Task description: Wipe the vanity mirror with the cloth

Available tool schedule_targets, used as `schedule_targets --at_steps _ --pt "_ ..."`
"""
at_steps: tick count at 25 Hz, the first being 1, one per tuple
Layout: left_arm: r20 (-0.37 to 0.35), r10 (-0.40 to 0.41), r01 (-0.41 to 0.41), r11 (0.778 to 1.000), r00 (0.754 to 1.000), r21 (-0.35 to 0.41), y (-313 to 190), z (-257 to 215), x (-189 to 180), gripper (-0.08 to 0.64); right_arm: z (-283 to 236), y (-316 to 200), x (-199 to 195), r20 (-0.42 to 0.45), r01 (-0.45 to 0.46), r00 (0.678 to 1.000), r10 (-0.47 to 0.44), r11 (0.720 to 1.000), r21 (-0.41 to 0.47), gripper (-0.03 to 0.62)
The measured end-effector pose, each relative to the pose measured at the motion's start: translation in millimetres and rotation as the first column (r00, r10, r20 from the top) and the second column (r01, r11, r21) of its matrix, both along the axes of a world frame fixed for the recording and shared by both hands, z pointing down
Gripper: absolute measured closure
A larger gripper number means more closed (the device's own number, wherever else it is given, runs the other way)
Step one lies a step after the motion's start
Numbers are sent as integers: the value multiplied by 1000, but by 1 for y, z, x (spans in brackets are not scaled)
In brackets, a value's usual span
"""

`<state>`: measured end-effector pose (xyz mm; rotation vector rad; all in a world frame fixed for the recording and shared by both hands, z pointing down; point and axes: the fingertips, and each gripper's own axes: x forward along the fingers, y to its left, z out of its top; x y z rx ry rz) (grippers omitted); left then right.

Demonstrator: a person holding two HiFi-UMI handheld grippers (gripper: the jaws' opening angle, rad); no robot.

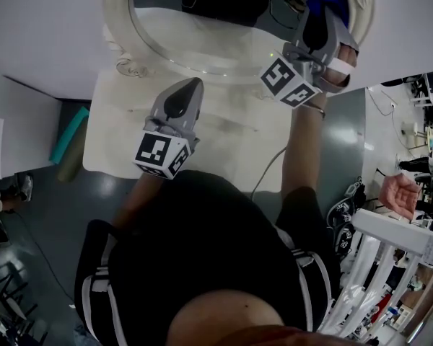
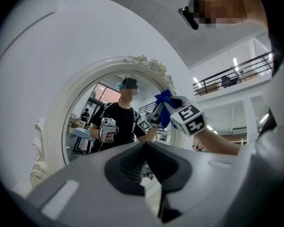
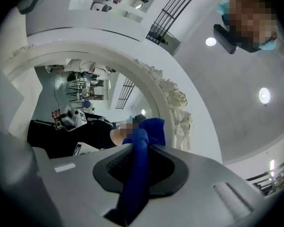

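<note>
Blue cloth [image 3: 150,130], pinched in right gripper [image 3: 141,149], held against vanity mirror [image 2: 80,103] glass near its ornate right rim (seemingly mid-wipe). Left gripper [image 2: 144,149]: jaws pressed together, empty, parked low, clear of the stroke.

On my remote feed, the left gripper [image 2: 144,146] and right gripper [image 3: 139,143] show as matte grey moulded shells with dark ribbed recesses around the jaws. Each carries a white cube [image 1: 161,155] printed with black square markers. The person wears a black short-sleeved shirt [image 1: 202,244] with white stripes [image 1: 97,288] at the sleeves. A thin pale cable [image 1: 267,170] runs beside the right forearm.
</note>
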<state>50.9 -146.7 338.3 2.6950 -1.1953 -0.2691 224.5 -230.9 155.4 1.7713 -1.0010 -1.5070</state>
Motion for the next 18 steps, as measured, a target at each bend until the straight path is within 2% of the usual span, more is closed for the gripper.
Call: schedule_targets --at_steps 7,18 --pt "12 23 -23 1000 1000 -14 -4 5 11 549 9 -1 13 142 83 987 -74 995 -57 529" --pt "14 45 -44 997 999 -56 7 12 16 549 61 8 42 230 98 971 -70 989 -115 529"
